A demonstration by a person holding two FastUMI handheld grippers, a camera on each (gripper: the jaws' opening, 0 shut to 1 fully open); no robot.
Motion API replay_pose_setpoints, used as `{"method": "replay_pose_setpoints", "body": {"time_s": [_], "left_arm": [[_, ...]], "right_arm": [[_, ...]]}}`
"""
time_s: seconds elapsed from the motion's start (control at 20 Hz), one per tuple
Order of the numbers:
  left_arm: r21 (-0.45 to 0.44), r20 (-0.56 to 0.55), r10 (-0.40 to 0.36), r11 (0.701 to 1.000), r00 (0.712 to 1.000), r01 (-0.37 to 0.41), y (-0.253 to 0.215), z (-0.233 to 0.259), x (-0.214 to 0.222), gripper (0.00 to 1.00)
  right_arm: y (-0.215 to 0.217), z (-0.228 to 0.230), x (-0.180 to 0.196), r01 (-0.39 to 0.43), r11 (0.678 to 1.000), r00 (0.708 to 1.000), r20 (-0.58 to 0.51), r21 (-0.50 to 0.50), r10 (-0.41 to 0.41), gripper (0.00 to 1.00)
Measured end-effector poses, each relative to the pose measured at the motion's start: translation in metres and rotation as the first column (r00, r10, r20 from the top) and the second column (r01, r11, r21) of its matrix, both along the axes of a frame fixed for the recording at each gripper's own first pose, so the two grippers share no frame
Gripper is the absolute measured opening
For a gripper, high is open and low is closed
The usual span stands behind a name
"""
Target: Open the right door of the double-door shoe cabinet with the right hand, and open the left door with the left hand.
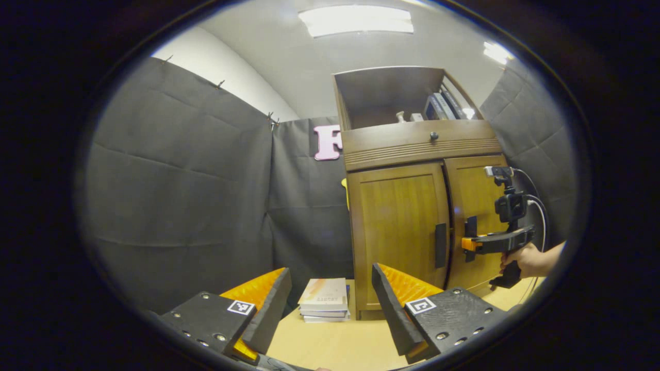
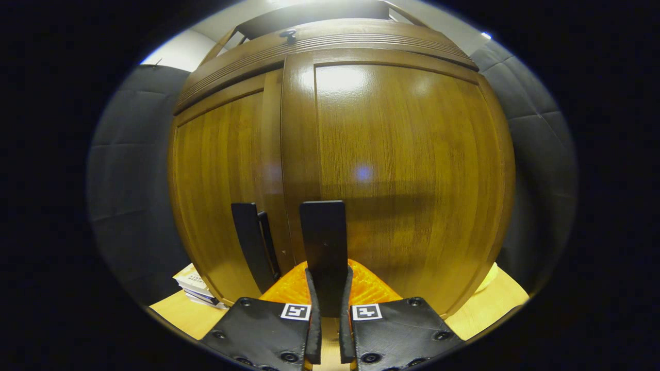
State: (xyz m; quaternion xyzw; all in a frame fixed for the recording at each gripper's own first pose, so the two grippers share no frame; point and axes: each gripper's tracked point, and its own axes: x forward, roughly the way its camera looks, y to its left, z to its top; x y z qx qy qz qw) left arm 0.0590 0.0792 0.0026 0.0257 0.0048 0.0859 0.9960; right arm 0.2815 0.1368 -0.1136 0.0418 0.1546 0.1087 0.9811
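Left claw (image 1: pixel 330 309), right claw (image 2: pixel 330 309): square coded tags, screw heads; cables trail right claw's handle.

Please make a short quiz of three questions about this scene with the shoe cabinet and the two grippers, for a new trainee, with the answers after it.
1. True or false: the right gripper is closed on the right door handle.
2. Which is open wide, away from the cabinet?
A. the left gripper
B. the right gripper
C. both
3. Fill in: on the table, left of the cabinet's base, lies a stack of ____.

Key
1. True: both fingers press the handle's sides; both doors look shut.
2. A: its fingers stand far apart with nothing between them.
3. Books.
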Motion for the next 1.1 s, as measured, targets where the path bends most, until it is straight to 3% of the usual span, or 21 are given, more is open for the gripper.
{"method": "replay_pose_setpoints", "body": {"time_s": [1.1], "left_arm": [[-0.005, 0.04, -0.136, 0.991, 0.99, 0.136, -0.017, 0.019, -0.029, 0.91]], "right_arm": [[-0.046, 0.016, -0.084, -0.059, 0.998, 0.998, 0.0, 0.027, 0.059, 0.15]]}}
